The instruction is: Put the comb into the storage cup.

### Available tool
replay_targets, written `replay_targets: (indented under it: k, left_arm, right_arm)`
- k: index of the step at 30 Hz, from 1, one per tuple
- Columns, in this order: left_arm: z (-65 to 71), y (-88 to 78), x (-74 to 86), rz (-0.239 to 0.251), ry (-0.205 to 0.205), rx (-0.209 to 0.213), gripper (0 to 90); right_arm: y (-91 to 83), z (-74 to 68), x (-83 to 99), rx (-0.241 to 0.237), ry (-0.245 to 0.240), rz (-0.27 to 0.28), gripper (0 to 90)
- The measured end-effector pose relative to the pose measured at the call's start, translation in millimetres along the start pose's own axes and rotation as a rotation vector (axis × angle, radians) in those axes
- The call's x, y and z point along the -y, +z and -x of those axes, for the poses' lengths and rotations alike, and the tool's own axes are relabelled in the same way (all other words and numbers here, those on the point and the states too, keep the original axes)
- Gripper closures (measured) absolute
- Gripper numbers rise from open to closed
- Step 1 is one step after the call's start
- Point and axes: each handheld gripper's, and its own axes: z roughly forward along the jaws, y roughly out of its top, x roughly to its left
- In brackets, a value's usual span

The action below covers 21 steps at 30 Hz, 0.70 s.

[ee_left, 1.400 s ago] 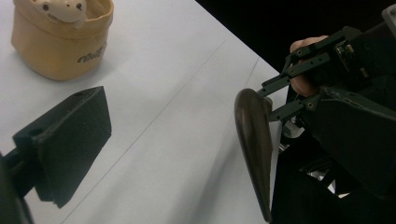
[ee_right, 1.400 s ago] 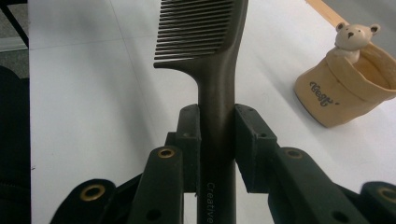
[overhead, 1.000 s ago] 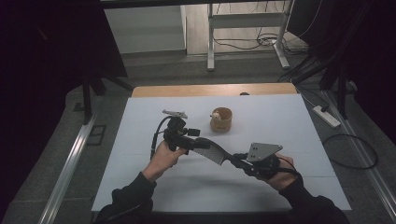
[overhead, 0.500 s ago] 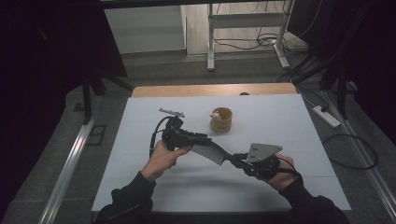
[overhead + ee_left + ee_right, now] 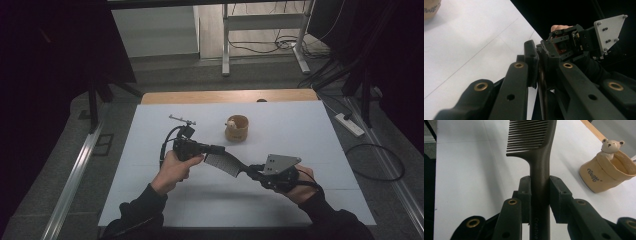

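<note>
A dark wide-tooth comb (image 5: 225, 164) is held above the white table (image 5: 310, 130) between both grippers. My right gripper (image 5: 251, 171) is shut on its handle; in the right gripper view the pads (image 5: 525, 195) clamp the comb (image 5: 541, 157), whose teeth point left. My left gripper (image 5: 218, 149) comes in from the left at the comb's toothed end. In the left gripper view its jaws (image 5: 539, 50) stand nearly together on the thin, edge-on comb (image 5: 540, 77), with the right gripper (image 5: 574, 42) just beyond.
A tan pouch-shaped cup with a small bear figure (image 5: 236, 128) stands upright behind the comb, also seen in the right gripper view (image 5: 607, 172). A wooden strip (image 5: 225, 96) borders the table's far edge. Cables and a power strip (image 5: 350, 125) lie on the floor at right.
The left hand and its gripper have shifted slightly to the left and turned a little. The right gripper and the comb's handle have stayed nearly still.
</note>
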Motion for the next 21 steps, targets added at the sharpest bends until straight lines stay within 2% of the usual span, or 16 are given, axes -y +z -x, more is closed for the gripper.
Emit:
replay_targets:
  k: [5,10,11,17,19,21]
  left_arm:
    - [-0.6,-0.4,0.4,0.016,-0.012,0.011,83.1]
    - [0.4,-4.4,-0.1,0.031,-0.003,-0.007,83.2]
    - [0.8,-6.0,-0.3,0.035,0.001,-0.015,83.2]
    - [2.2,-9.1,-0.7,0.04,0.017,-0.05,83.2]
    - [3.1,-11.2,-1.1,0.046,0.024,-0.061,83.2]
    - [3.5,-11.9,-1.2,0.047,0.026,-0.064,83.2]
  right_arm:
    - [0.3,0.1,0.5,0.005,0.002,0.007,71.6]
    - [0.5,1.7,1.5,0.005,0.032,0.002,65.8]
    - [0.9,2.6,1.6,-0.002,0.047,0.002,61.7]
    - [2.3,4.4,2.5,-0.002,0.082,-0.02,54.9]
    - [2.1,7.3,2.8,-0.002,0.122,-0.026,49.0]
    - [1.9,9.0,3.2,0.001,0.143,-0.029,45.3]
